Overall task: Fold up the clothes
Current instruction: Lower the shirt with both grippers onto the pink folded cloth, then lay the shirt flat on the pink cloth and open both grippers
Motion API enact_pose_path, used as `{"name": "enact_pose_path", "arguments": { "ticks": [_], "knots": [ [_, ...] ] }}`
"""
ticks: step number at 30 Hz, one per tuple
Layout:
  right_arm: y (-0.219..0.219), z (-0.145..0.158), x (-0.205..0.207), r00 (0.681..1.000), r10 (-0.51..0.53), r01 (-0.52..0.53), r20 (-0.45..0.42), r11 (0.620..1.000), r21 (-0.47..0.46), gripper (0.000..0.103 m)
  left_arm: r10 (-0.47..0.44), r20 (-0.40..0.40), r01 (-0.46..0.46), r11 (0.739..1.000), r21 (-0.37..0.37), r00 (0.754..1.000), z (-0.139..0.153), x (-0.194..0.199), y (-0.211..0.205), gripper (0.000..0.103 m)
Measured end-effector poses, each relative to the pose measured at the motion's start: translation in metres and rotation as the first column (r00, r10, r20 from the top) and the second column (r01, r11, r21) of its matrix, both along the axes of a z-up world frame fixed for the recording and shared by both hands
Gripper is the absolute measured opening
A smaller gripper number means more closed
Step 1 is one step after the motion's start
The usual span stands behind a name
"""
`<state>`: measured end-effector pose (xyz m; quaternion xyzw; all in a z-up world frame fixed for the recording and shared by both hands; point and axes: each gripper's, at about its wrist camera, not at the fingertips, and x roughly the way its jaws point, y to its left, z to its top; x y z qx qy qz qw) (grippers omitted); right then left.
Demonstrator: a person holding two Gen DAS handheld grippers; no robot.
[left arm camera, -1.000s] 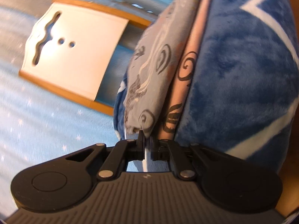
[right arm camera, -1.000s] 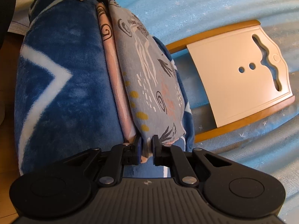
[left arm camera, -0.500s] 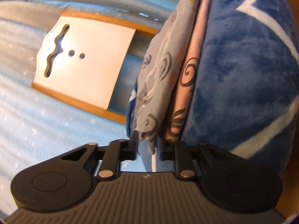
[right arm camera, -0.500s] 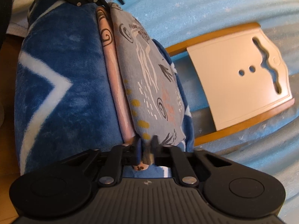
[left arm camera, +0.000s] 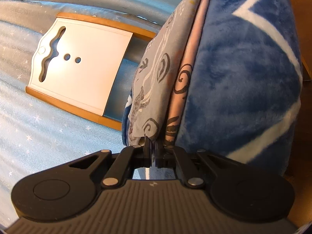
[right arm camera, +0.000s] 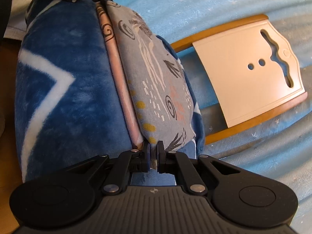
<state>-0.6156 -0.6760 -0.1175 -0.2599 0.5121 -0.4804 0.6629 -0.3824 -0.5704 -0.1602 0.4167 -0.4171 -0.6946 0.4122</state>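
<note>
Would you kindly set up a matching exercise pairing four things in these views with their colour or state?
Things:
1. garment
2. blanket
3. board
4. bedspread

Descriptions:
A. white with orange-brown rails and cut-outs
B. pale blue with small stars
C. grey with swirls, pinched at opposite ends by the left claw and right claw
D. deep blue plush with white lines

Pairs: 1-C, 2-D, 3-A, 4-B
</note>
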Motion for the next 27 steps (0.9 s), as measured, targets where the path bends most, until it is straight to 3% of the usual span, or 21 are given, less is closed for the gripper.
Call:
{"name": "enact_pose_path", "arguments": {
  "ticks": [9,13,16,19,22,25,27],
  "knots": [
    [0.009,0.004,-0.008,0.999,-0.035,0.035,0.024,0.999,0.002,0.004,0.021,-0.044,-0.02,0.999,0.036,0.999,0.004,0.008,0.003,0.002],
    [0.02,0.01,-0.017,0.992,-0.081,0.079,0.093,0.997,0.02,0.006,0.077,-0.081,-0.071,0.995,0.07,0.994,0.01,0.019,0.0,0.002],
    [0.029,0.02,-0.024,0.971,-0.123,0.115,0.207,0.992,0.05,0.007,0.156,-0.173,-0.137,0.984,0.116,0.973,0.025,0.029,-0.006,0.003],
    [0.027,0.04,-0.03,0.893,-0.188,0.158,0.409,0.982,0.106,0.007,0.212,-0.304,-0.166,0.971,0.169,0.929,0.047,0.032,-0.011,0.003],
    [0.018,0.064,-0.03,0.768,-0.227,0.168,0.599,0.974,0.154,0.009,0.226,-0.393,-0.141,0.962,0.234,0.891,0.064,0.025,-0.014,0.003],
    [0.002,0.079,-0.025,0.649,-0.251,0.15,0.718,0.968,0.203,0.014,0.235,-0.459,-0.094,0.947,0.309,0.857,0.075,0.013,-0.02,0.004],
    [-0.01,0.083,-0.02,0.585,-0.267,0.131,0.766,0.963,0.236,0.014,0.239,-0.476,-0.071,0.937,0.343,0.846,0.077,0.005,-0.025,0.004]
  ]
}}
